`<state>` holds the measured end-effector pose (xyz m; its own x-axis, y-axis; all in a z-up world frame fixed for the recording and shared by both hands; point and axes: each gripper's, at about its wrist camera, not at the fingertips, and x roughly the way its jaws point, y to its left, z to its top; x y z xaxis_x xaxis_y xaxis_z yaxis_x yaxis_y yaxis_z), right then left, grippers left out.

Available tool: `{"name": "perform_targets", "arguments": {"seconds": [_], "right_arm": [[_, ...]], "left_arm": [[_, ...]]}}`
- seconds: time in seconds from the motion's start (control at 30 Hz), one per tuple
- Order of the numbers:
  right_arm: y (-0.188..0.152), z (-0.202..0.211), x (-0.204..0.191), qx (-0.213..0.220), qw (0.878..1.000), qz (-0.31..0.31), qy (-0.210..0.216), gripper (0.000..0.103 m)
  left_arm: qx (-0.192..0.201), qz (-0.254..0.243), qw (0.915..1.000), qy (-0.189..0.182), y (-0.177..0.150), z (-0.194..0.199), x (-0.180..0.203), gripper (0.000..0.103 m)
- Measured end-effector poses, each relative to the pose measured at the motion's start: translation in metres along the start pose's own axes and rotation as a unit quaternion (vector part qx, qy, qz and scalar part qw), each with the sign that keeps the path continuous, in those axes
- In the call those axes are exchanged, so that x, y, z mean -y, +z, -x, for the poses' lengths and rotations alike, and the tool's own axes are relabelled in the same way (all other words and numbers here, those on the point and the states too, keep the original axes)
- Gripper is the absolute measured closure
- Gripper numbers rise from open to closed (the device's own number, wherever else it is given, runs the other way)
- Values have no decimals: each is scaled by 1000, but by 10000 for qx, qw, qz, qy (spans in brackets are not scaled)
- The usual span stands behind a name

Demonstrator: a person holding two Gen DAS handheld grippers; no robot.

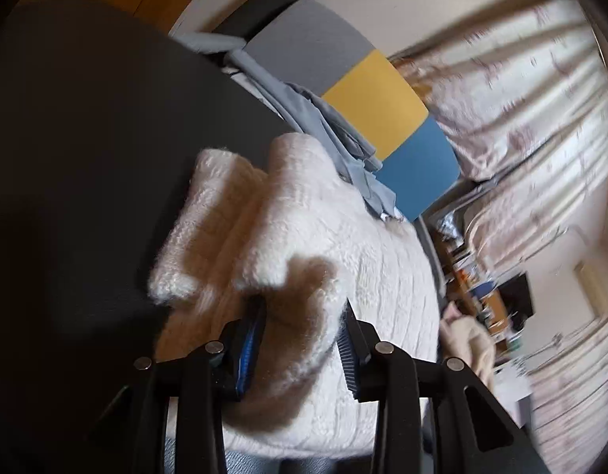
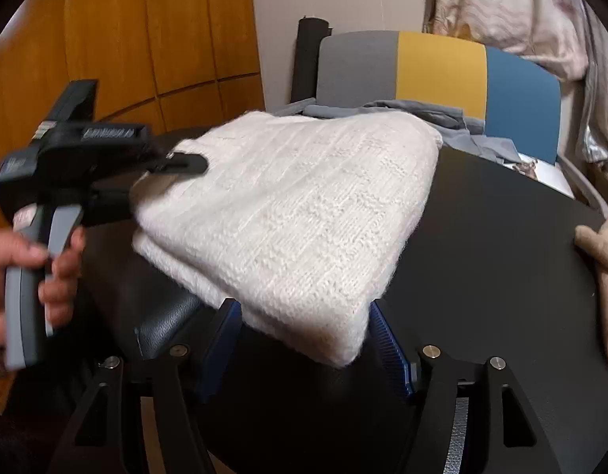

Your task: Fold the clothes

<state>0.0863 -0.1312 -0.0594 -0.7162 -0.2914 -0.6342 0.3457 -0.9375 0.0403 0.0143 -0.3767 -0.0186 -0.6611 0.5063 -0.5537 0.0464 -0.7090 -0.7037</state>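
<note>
right wrist view: white knit sweater (image 2: 304, 213) folded compact on black surface (image 2: 501, 245); left hand-held gripper (image 2: 185, 166) clamps its edge, right hand-held gripper (image 2: 304, 339) open astride a corner; grey clothes (image 2: 422, 112) unfolded.

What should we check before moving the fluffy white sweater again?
1. Left gripper clamped on the white sweater: ok.
2. Right gripper pads off the sweater corner: ok, open.
3. Sweater folded into a stack: ok.
4. Sweater resting fully on the black table: not ok, the left edge is lifted.
5. Grey clothes clear of the sweater: cannot tell.
</note>
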Motion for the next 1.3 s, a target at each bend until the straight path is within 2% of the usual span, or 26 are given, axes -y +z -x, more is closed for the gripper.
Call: {"name": "perform_targets", "arguments": {"seconds": [0.07, 0.13, 0.17, 0.2, 0.23, 0.3, 0.37, 0.43, 0.5, 0.57, 0.6, 0.67, 0.7, 0.73, 0.83, 0.9, 0.97, 1.0, 1.1, 1.17, 1.23, 1.3], "right_arm": [[-1, -4, 1, -45, 10000, 20, -45, 35], [1, -7, 2, -18, 9999, -113, -99, 36], [4, -10, 3, -17, 9997, -213, -95, 40], [8, -14, 4, -43, 9997, -221, -136, 66], [12, -17, 4, -82, 9996, -188, -199, 78], [24, -11, 5, 47, 9993, -134, -358, 81], [34, 9, 5, 404, 9981, -114, -452, 81], [38, 21, -2, 580, 9968, 193, -524, 81], [31, 16, -11, 391, 9962, 504, -585, 81], [19, -3, -16, -65, 9964, 641, -552, 78], [13, -12, -18, -294, 9956, 709, -536, 72], [6, -11, -15, -271, 9965, 629, -478, 68], [8, -5, -12, -279, 9971, 578, -404, 61], [10, 3, -6, -239, 9982, 483, -252, 58], [19, 33, 16, 147, 9996, -36, 226, 59], [27, 42, 21, 222, 9994, -131, 246, 60], [38, 42, 16, 360, 9989, -76, 294, 68], [42, 42, 16, 418, 9979, -159, 472, 73], [51, 41, 14, 461, 9920, -490, 1072, 74], [54, 38, 13, 401, 9919, -562, 1068, 74], [58, 30, 14, 280, 9935, -675, 874, 74], [59, 11, 14, -19, 9948, -769, 671, 74]], "left_arm": [[-124, -22, 9999, 75, 6, -7, -1, 78], [-112, -240, 9996, 116, 9, -6, 7, 94], [-85, -389, 9992, 101, 10, -3, 12, 96], [-15, -596, 9982, 80, 12, 4, 20, 97], [132, -810, 9966, 77, 13, 15, 29, 97], [491, -1165, 9920, 76, 14, 39, 43, 97], [837, -1519, 9848, 121, 14, 62, 54, 97], [925, -1825, 9781, 380, 8, 68, 53, 97], [687, -1923, 9756, 804, -1, 50, 35, 97], [335, -1694, 9795, 1039, -10, 29, 10, 97], [289, -1524, 9829, 995, -14, 25, -1, 96], [467, -1282, 9880, 726, -20, 28, -16, 94], [500, -1367, 9867, 722, -21, 29, -16, 93], [525, -1456, 9853, 726, -22, 29, -15, 92], [595, -1604, 9826, 727, -21, 27, -15, 89], [714, -1510, 9840, 625, -22, 29, -19, 88], [810, -1417, 9852, 522, -21, 29, -25, 88], [815, -1402, 9855, 500, -21, 29, -27, 88], [788, -1450, 9850, 496, -22, 28, -28, 88], [818, -1456, 9848, 487, -23, 26, -29, 87], [855, -1452, 9845, 495, -24, 26, -30, 87], [860, -1505, 9831, 581, -27, 26, -29, 87]]}}
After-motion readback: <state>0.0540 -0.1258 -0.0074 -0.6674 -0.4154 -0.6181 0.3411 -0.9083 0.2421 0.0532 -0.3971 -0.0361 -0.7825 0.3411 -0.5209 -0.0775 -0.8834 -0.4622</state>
